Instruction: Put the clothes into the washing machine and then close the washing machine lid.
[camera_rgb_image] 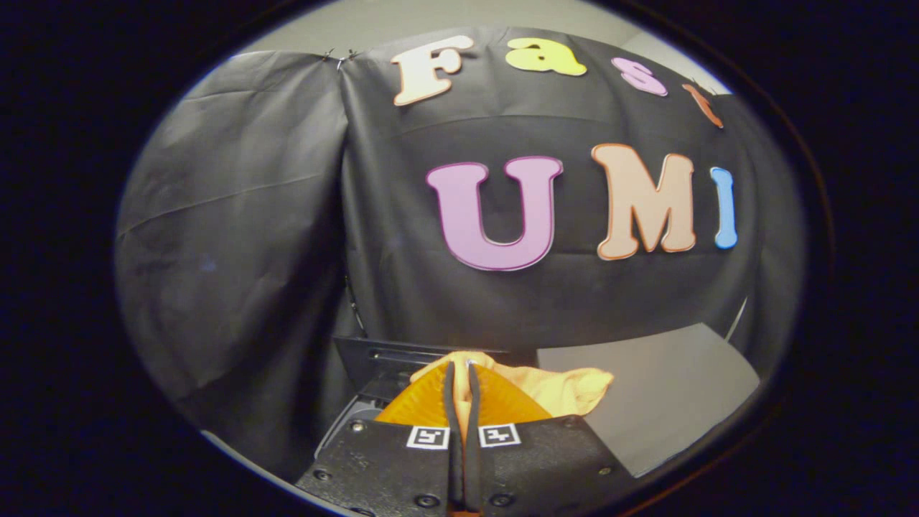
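The black cloth wall (237,237) rises behind everything. Below it, to the right beyond the fingers, lies a grey bench (668,388) top. To the left, just ahead of the fingers, sits the dark washing machine (373,359), its raised lid (388,352) standing against the wall. The hand-held gripper (463,373) is clenched on a yellow-orange piece of clothing (567,391), both fingers pressed nearly together on the fabric, which bunches out to the right above the machine's edge.
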`<state>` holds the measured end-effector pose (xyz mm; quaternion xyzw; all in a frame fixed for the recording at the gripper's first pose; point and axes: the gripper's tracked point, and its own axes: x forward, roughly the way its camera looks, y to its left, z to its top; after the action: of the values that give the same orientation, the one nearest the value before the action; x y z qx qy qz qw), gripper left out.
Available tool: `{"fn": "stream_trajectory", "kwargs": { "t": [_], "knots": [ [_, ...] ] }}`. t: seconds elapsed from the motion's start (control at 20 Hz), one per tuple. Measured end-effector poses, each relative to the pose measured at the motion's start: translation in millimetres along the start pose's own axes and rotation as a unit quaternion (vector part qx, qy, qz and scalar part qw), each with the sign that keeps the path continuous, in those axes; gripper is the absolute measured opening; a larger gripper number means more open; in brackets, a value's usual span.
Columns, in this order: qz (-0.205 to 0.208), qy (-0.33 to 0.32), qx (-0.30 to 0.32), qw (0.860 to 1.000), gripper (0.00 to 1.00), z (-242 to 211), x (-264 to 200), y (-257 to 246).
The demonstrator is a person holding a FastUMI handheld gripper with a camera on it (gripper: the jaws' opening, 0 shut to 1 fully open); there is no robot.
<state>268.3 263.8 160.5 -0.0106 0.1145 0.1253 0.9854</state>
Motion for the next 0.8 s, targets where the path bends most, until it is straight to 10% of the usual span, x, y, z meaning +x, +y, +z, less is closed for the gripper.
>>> {"fn": "stream_trajectory", "kwargs": {
  "t": [0.8],
  "knots": [
    [0.038,0.105,0.026,0.993,0.01,-194,101,89]
  ]
}}
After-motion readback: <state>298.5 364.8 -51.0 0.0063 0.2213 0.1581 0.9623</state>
